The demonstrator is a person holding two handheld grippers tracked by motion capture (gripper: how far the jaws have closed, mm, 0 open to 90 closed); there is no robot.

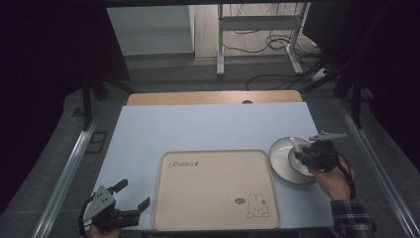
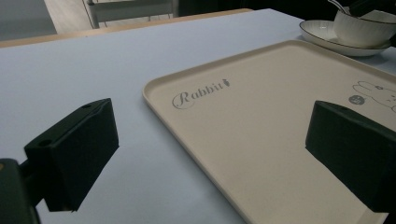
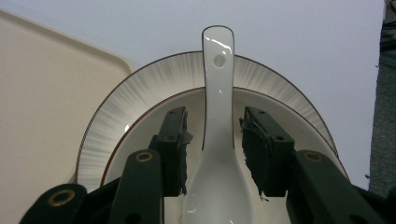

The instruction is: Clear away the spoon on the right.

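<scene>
A white ceramic spoon point(image 3: 218, 93) lies in a white bowl point(image 3: 140, 133) that stands on a grey-streaked plate point(image 3: 135, 100), right of the beige rabbit tray point(image 1: 213, 188). My right gripper point(image 3: 215, 114) reaches down into the bowl with its jaws on either side of the spoon's handle. A narrow gap shows on each side, so it is open. In the high view the right gripper point(image 1: 303, 157) covers most of the bowl on the plate point(image 1: 280, 153). My left gripper point(image 1: 132, 193) rests open by the tray's front left corner, nothing between its jaws point(image 2: 212, 126).
The pale blue table top point(image 1: 198, 129) is bare behind the tray, and the tray point(image 2: 261, 140) itself holds nothing. The bowl point(image 2: 362, 30) and plate point(image 2: 322, 32) stand near the table's right edge. Beyond the far edge are a wooden strip, a desk frame and floor cables.
</scene>
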